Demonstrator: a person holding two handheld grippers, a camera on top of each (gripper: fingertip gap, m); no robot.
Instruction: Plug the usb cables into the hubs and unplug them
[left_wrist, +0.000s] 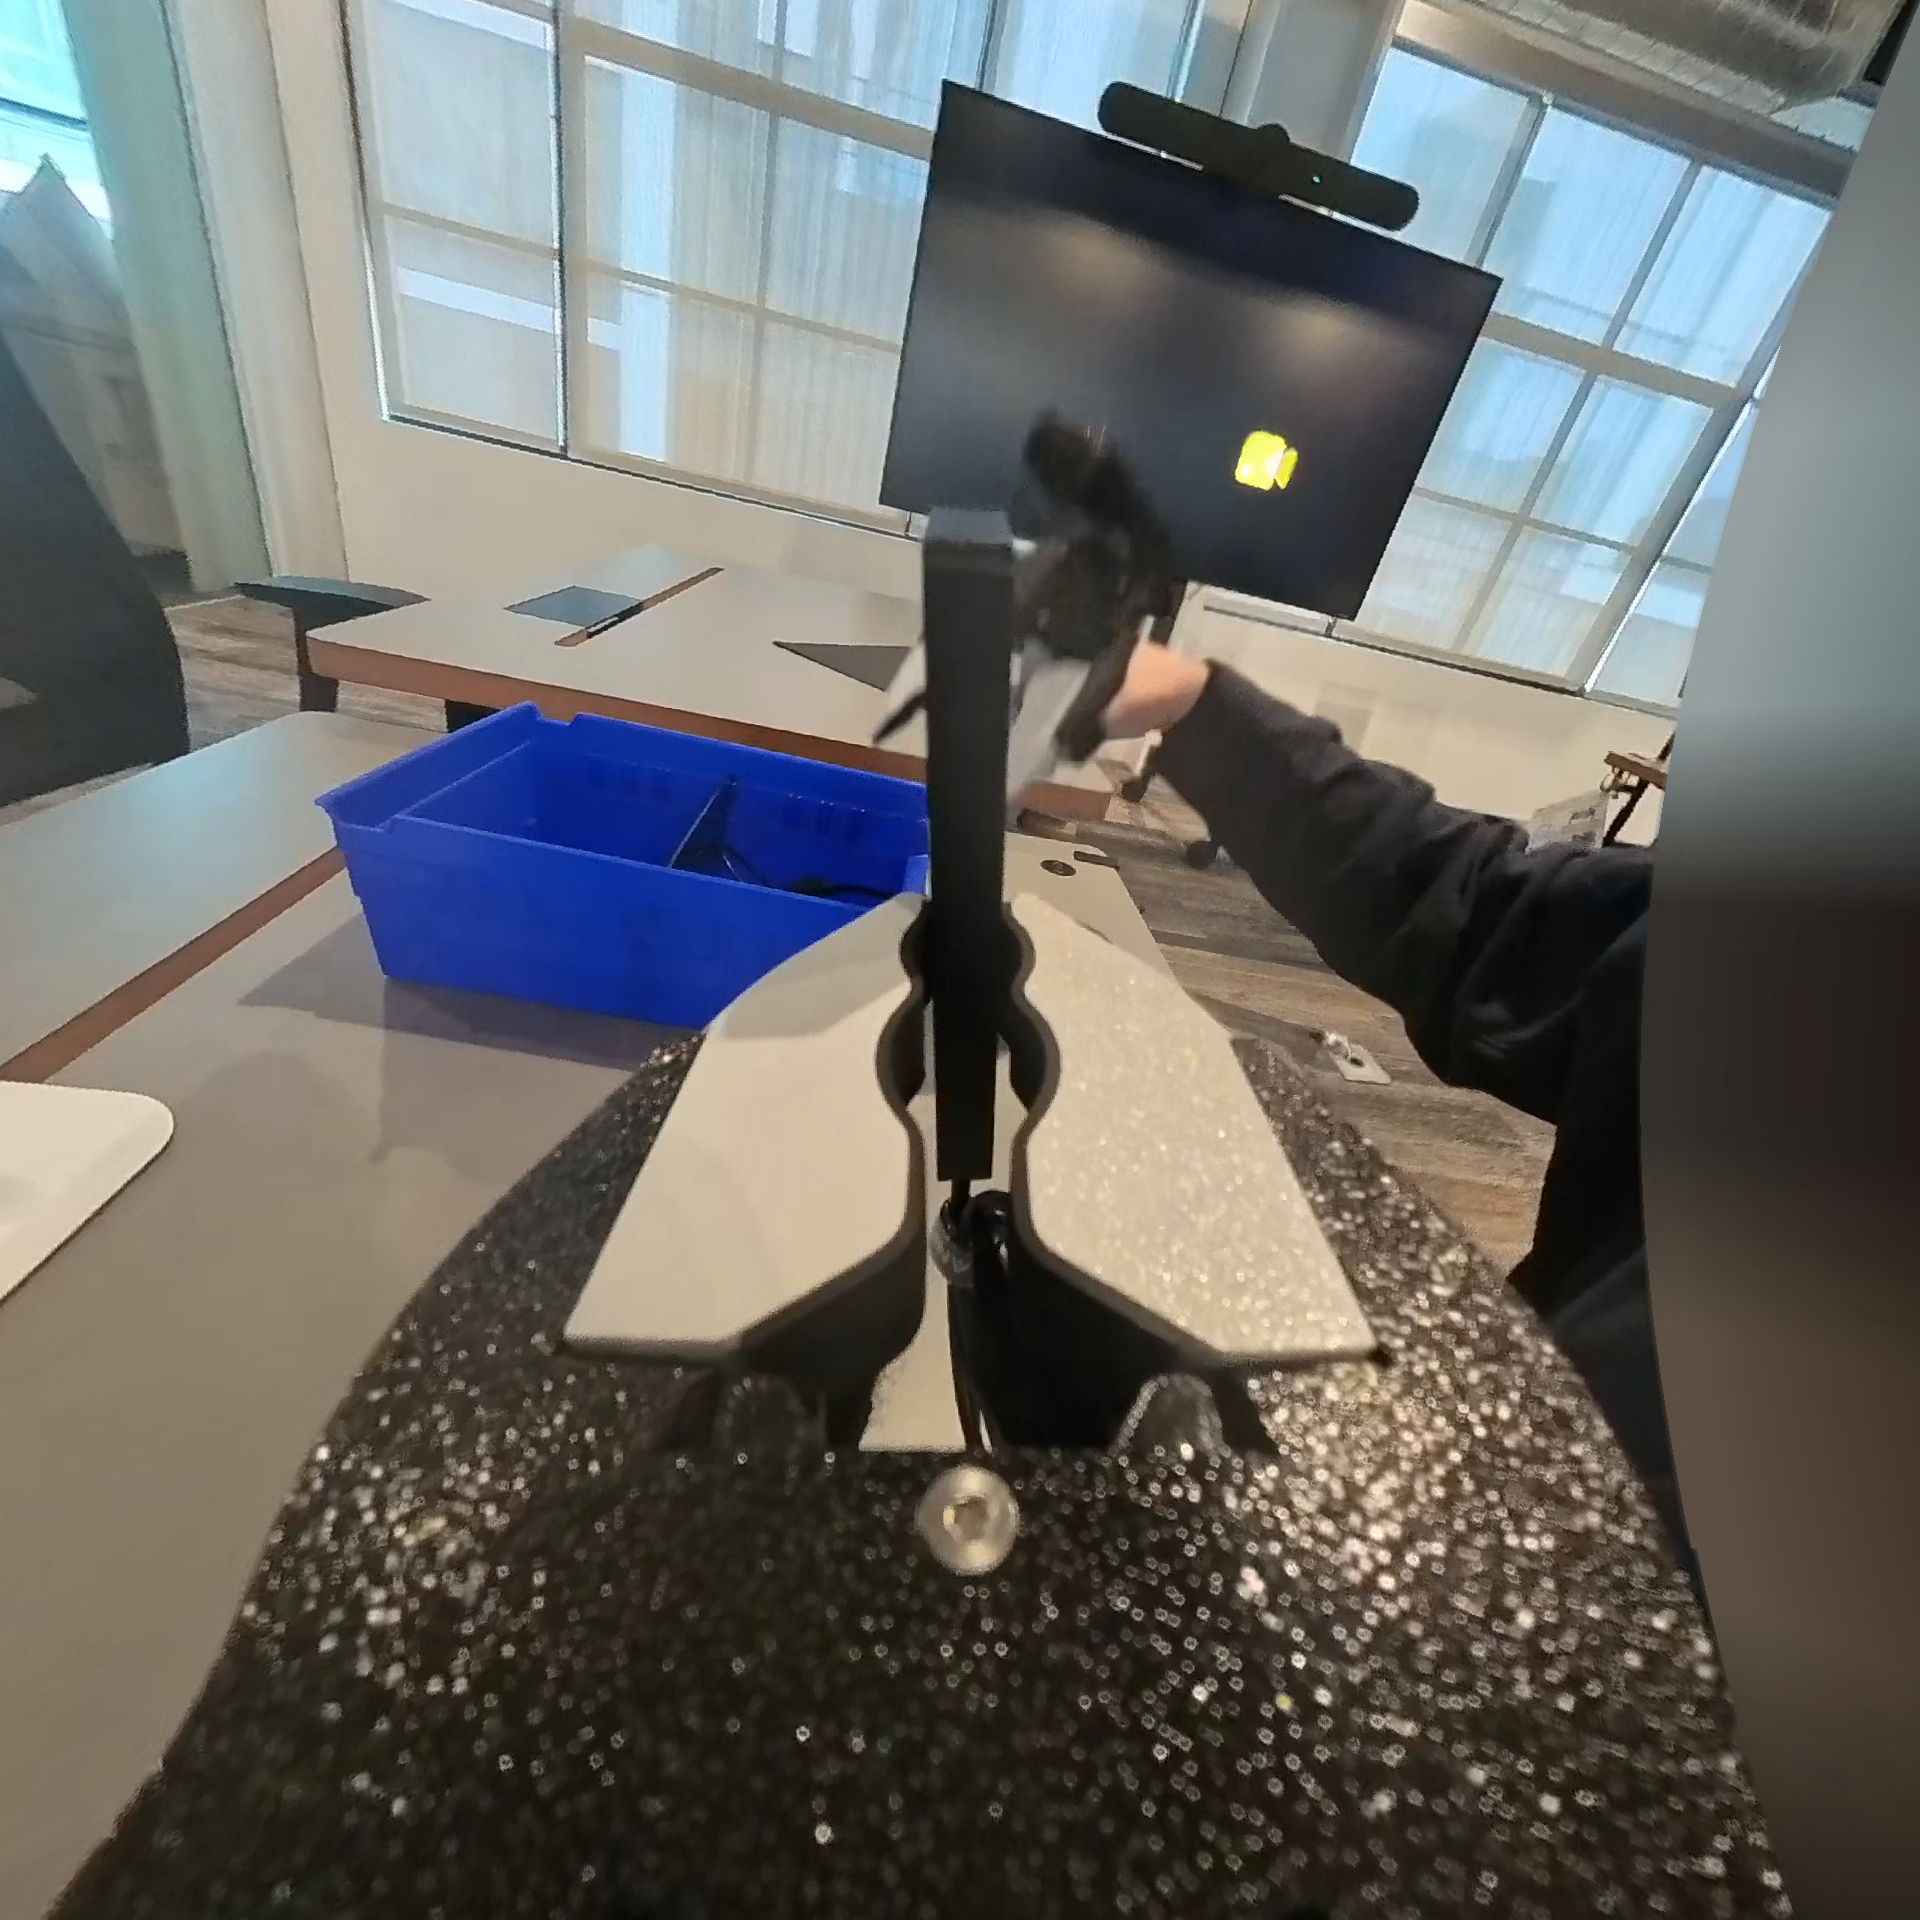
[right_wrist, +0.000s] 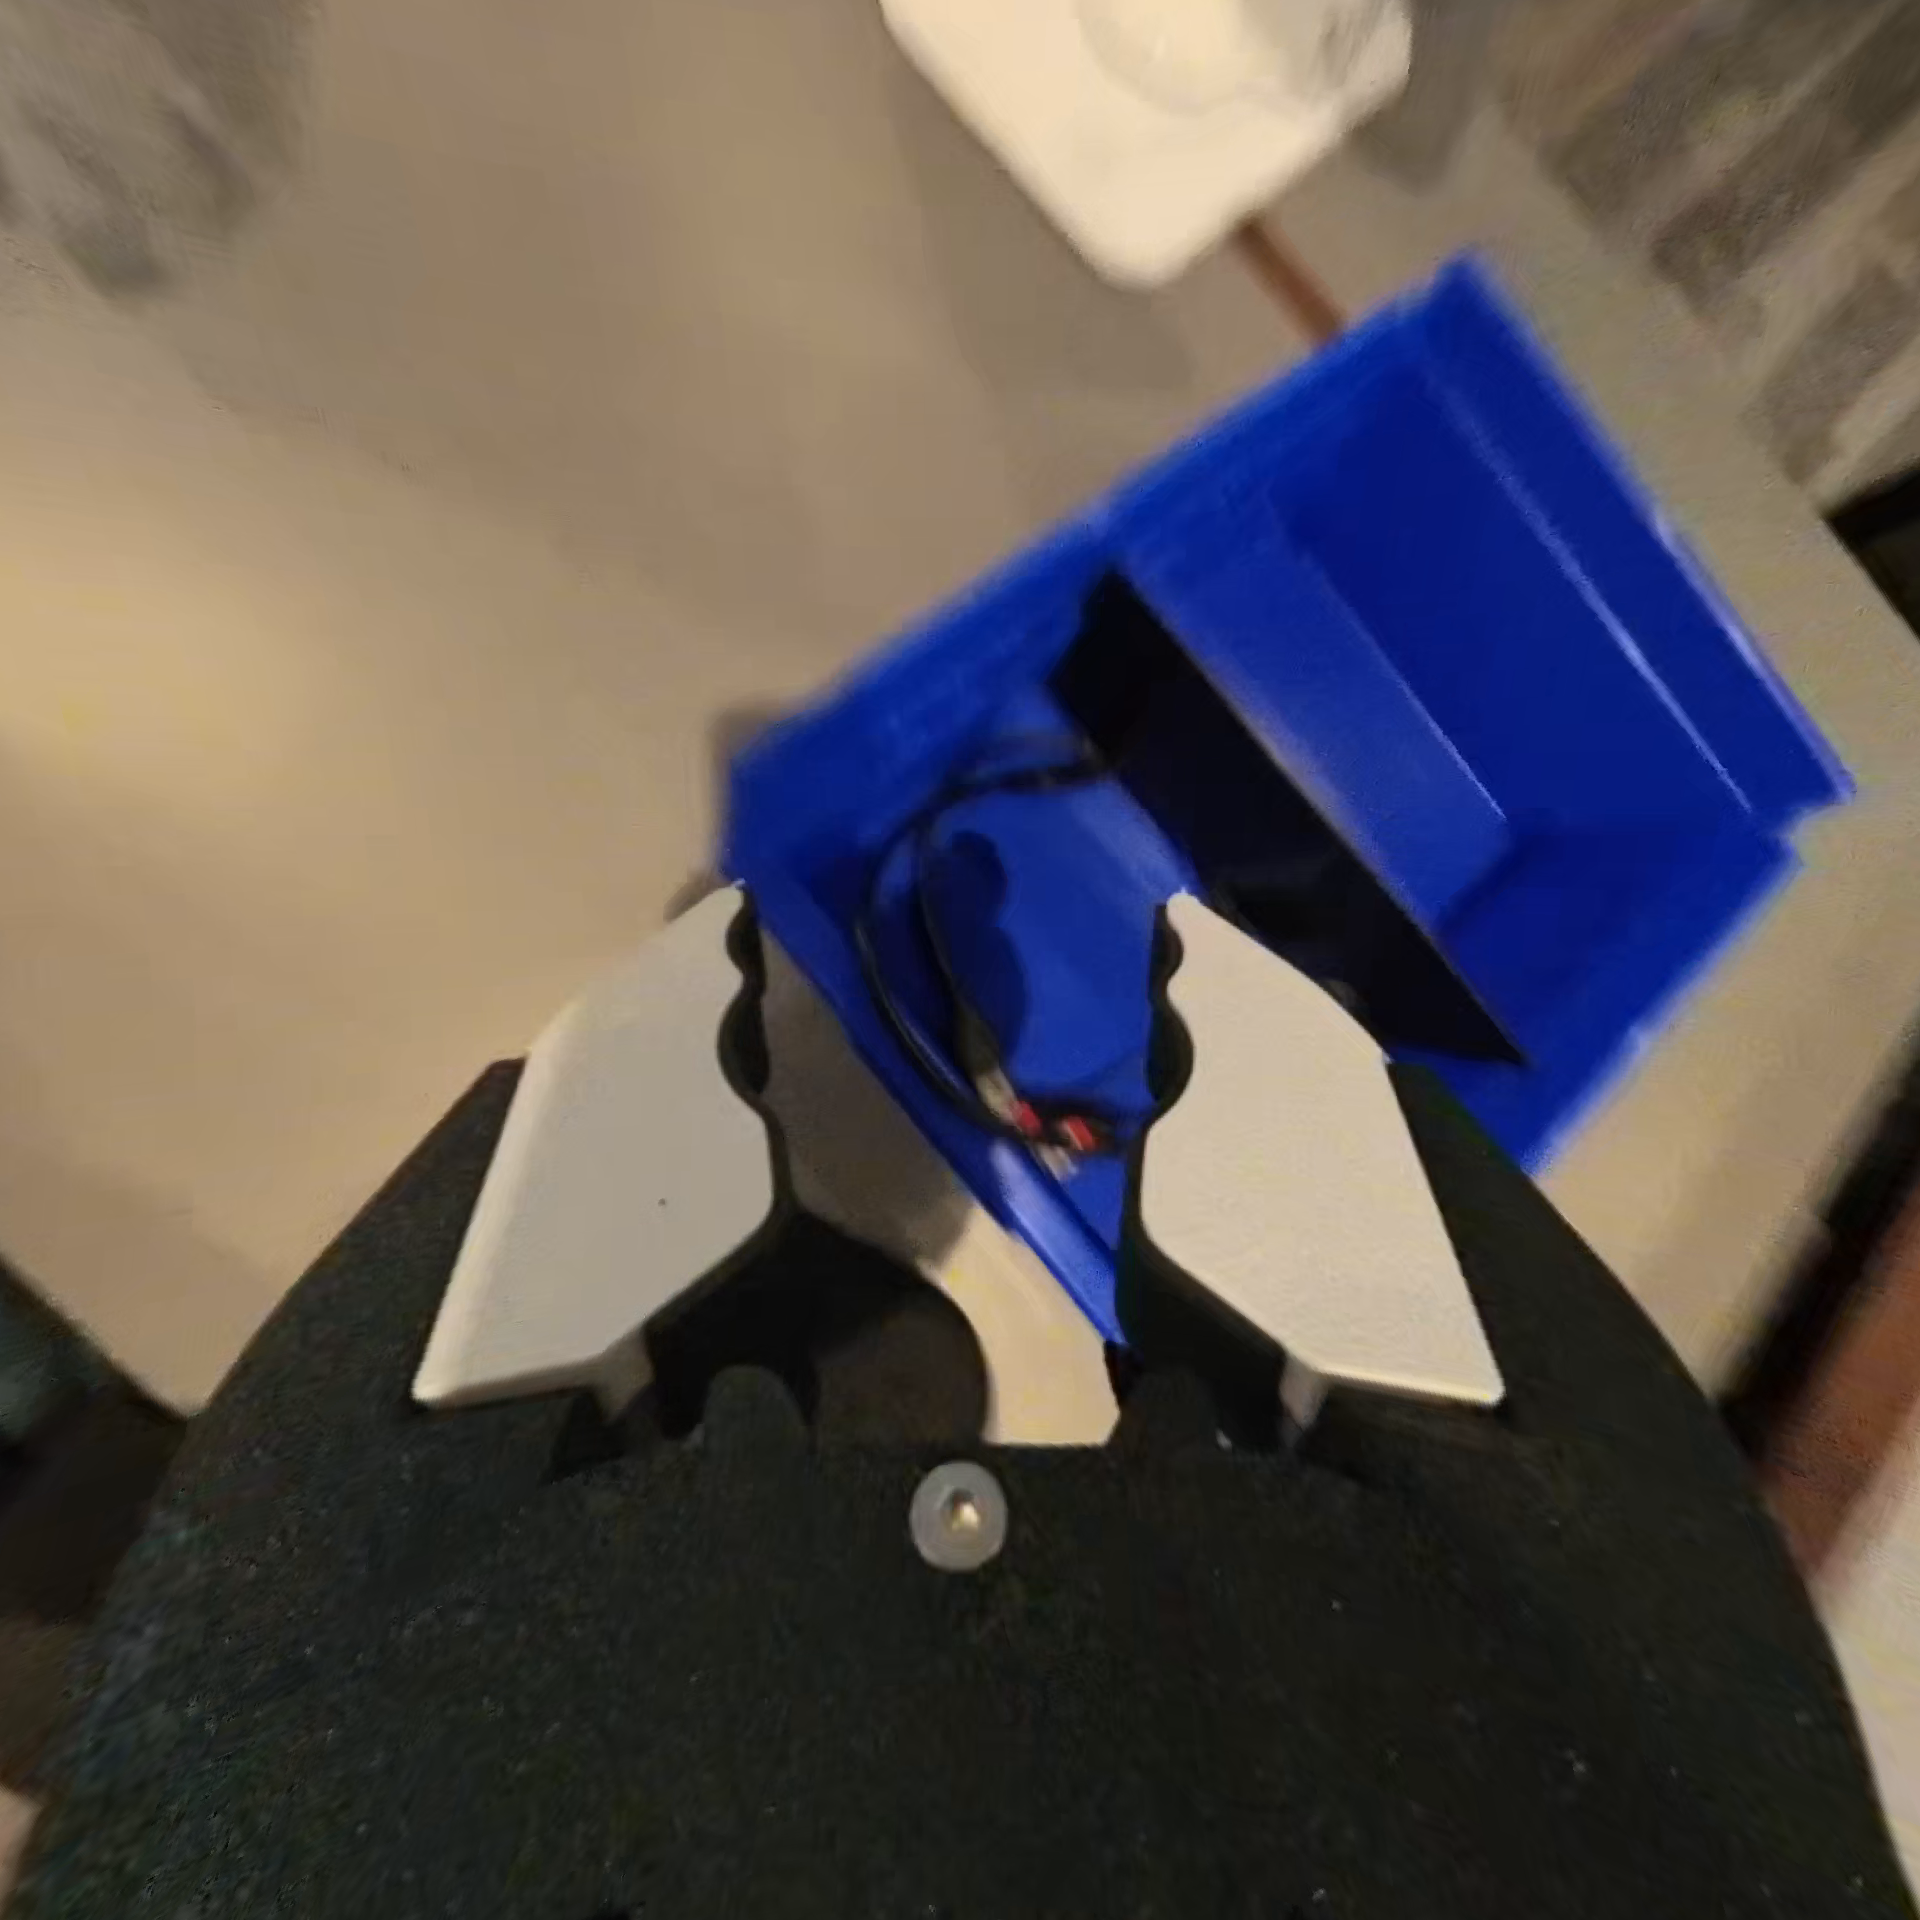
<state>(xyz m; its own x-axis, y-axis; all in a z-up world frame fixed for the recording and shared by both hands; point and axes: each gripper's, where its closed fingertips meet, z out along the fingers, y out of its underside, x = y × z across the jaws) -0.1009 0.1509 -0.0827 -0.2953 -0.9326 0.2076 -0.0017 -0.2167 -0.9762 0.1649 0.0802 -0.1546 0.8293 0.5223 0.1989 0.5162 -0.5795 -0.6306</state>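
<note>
A slim black hub (left_wrist: 968, 831) is clamped upright in the left gripper (left_wrist: 966, 935), nearer than the blue bin (left_wrist: 582, 894). The right gripper (right_wrist: 951, 914) is held above that bin, jaws apart; a coiled black cable (right_wrist: 935, 997) lies inside one compartment, beside a dark divider (right_wrist: 1278, 831).

Hub: long, slim black rectangular bar (left_wrist: 966, 831), upright, clamped between grey gripper fingers, thin cable at its lower end.
Cable: thin black looped USB lead (right_wrist: 935, 997) with red-marked plugs, lying inside blue plastic bin (right_wrist: 1558, 582).
</note>
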